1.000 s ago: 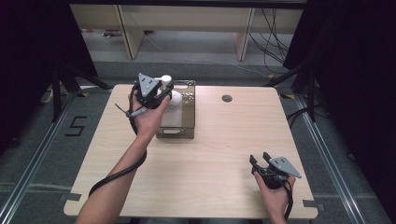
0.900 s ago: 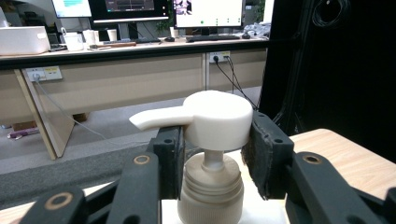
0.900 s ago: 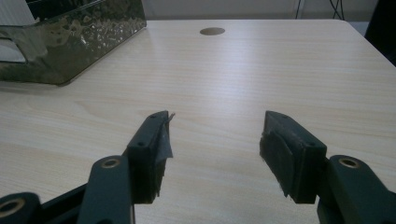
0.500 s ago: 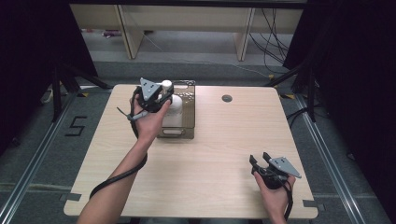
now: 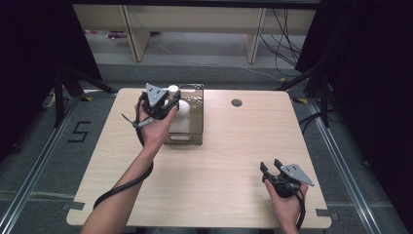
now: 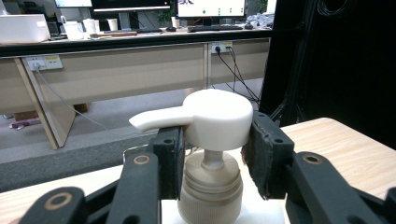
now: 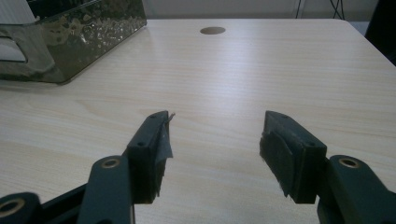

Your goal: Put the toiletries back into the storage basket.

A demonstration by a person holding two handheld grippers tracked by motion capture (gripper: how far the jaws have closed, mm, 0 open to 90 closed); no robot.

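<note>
My left gripper [image 6: 212, 154] clamped the white pump bottle [image 6: 215, 126] in the tray [image 5: 195, 127]; my right gripper [image 7: 215, 154] stood agape, empty.

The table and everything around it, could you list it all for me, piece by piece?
Table: one, pale wood, centre.
Hole: one, dark, round, far part of the tabletop.
Tray: one, dark see-through, far left of the table.
Pump bottle: one, white, standing in the tray.
Pump head: one, white, between the left tool's jaws.
Floor mark "5": one, black, left of the table.
Left tool: one, black, at the pump head.
Right tool: one, black, open, near right of the table, holding nothing.
</note>
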